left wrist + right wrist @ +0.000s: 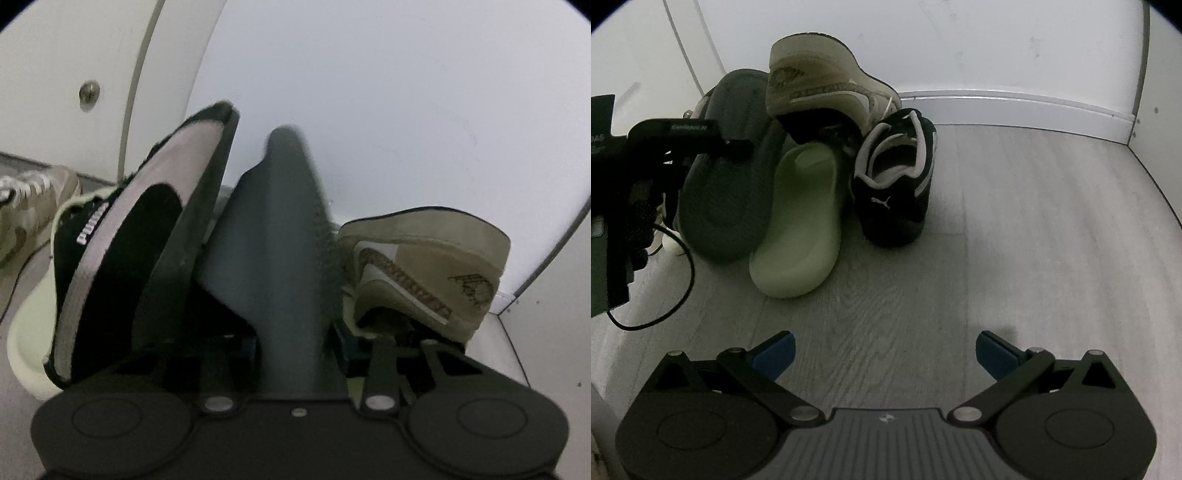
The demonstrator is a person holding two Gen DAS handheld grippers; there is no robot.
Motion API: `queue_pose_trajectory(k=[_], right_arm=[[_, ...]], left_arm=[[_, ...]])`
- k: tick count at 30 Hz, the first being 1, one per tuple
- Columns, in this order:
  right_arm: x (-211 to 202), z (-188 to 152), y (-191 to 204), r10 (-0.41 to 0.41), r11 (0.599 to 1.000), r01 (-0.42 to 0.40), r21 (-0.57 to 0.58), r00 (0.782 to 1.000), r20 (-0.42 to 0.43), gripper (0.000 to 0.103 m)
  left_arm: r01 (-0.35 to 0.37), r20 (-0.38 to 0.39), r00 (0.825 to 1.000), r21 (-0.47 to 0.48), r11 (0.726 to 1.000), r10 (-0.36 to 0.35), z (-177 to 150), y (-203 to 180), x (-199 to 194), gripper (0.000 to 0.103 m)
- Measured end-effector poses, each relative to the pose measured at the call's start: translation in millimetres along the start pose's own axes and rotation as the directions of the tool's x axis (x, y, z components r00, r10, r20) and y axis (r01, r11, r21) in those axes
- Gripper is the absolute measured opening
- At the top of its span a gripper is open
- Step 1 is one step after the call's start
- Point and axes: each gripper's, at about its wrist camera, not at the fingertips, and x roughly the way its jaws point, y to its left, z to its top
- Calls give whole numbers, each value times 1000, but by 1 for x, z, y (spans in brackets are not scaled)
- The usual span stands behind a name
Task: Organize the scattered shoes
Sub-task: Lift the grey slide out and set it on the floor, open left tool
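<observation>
Left wrist view: we clamp our left gripper [280, 332] on the grey slipper [273, 229] to lift it; our right gripper [884, 356] waits, jaws apart.

"PUMA" on black sneaker [92, 236]; Puma cat logo on its heel [881, 203].

Dim, flat indoor light in both views, colours muted. Heavy fisheye bending with dark vignette corners. Left wrist view soft and motion-smeared, the close dark slipper [273, 236] blurred. Right wrist view sharper; faint soft shadows under shoes on the floor [1015, 229]. No glare.
</observation>
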Motion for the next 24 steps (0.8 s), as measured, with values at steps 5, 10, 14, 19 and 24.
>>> queue_pose_trajectory(k=[5,10,14,19,24], right_arm=[[-2,-1,4,-3,1000,3,-11,1000,0,103],[-13,-4,11,-7,1000,7,-19,1000,14,103],[-24,-8,18,-11,1000,12,-27,1000,27,103],[-40,-14,31,-5,999,7,-42,999,48,103],[-49,-22,43,6,998,-3,-57,999,47,103]], left_arm=[[15,28,1000,-17,1000,-15,-4,1,-18,32],[-10,27,1000,75,997,8,-12,-12,-50,32],[-54,21,998,154,987,51,-26,-15,-89,32],[-114,-46,990,293,949,133,-57,-6,-151,32],[-134,-94,978,401,906,186,-94,-6,-179,32]])
